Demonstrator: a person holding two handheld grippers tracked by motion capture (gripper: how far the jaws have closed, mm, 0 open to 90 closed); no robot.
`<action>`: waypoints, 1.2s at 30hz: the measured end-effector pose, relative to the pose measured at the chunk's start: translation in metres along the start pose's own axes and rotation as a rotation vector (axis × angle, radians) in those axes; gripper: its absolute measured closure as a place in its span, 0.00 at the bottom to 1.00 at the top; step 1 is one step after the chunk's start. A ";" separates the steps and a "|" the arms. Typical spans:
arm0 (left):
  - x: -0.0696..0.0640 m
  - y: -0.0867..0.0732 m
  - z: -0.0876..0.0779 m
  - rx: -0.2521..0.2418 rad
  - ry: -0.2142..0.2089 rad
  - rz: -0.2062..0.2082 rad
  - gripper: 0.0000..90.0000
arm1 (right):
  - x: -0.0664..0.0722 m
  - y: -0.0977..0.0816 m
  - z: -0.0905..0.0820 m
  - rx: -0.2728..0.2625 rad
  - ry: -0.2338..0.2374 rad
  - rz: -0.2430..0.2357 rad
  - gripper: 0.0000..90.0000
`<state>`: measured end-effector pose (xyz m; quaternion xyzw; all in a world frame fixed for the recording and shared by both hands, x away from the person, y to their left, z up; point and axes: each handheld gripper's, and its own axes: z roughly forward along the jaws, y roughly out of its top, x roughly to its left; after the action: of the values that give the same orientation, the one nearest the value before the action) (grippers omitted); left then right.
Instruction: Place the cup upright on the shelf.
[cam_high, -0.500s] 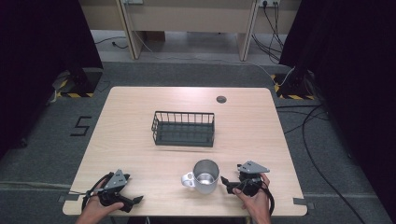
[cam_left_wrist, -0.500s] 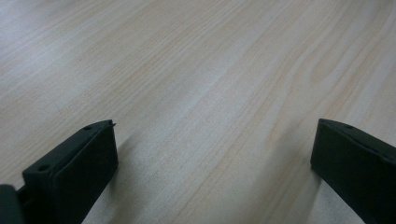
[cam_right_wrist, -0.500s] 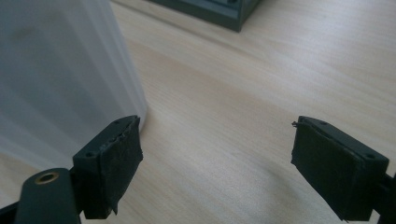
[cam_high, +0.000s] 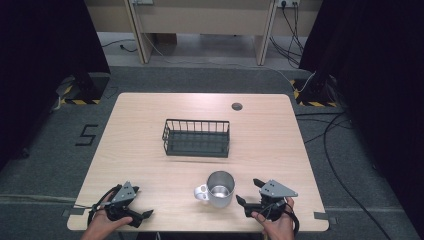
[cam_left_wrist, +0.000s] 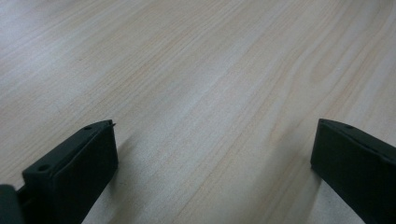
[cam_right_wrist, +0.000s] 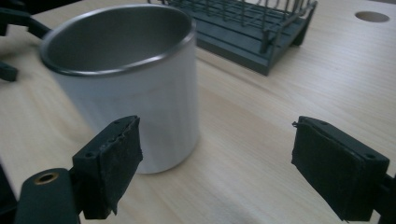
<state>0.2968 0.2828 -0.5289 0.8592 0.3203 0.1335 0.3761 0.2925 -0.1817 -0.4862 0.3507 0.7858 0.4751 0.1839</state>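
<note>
Near the desk's (cam_high: 150, 115) front edge, in front of the wire basket (cam_high: 196, 137), stands the metal mug (cam_high: 219, 189). My right tongs (cam_high: 248, 193) gape beside it, not gripping. My left tongs (cam_high: 142, 216) gape empty. Nothing is lifted yet.

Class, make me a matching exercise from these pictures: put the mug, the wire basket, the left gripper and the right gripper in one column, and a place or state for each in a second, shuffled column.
1. mug
2. wire basket
3. left gripper
4. right gripper

a. open beside the mug
b. open above bare wood, at the table's near left corner
c. mid-table, with nothing in it
d. upright, handle towards the left gripper

Pairs: 1-d, 2-c, 3-b, 4-a
</note>
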 end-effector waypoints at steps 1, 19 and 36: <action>0.000 0.000 0.000 0.000 0.000 0.000 0.00 | 0.005 0.002 -0.005 -0.019 0.015 -0.014 0.18; 0.000 0.000 0.000 0.000 0.000 0.000 0.00 | 0.029 0.017 -0.006 -0.131 0.152 -0.072 0.17; 0.000 0.000 0.000 0.000 0.000 0.000 0.00 | 0.026 0.024 0.026 -0.142 0.172 -0.082 0.12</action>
<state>0.2969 0.2828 -0.5289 0.8590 0.3204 0.1334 0.3763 0.3000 -0.1388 -0.4763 0.2622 0.7769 0.5497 0.1595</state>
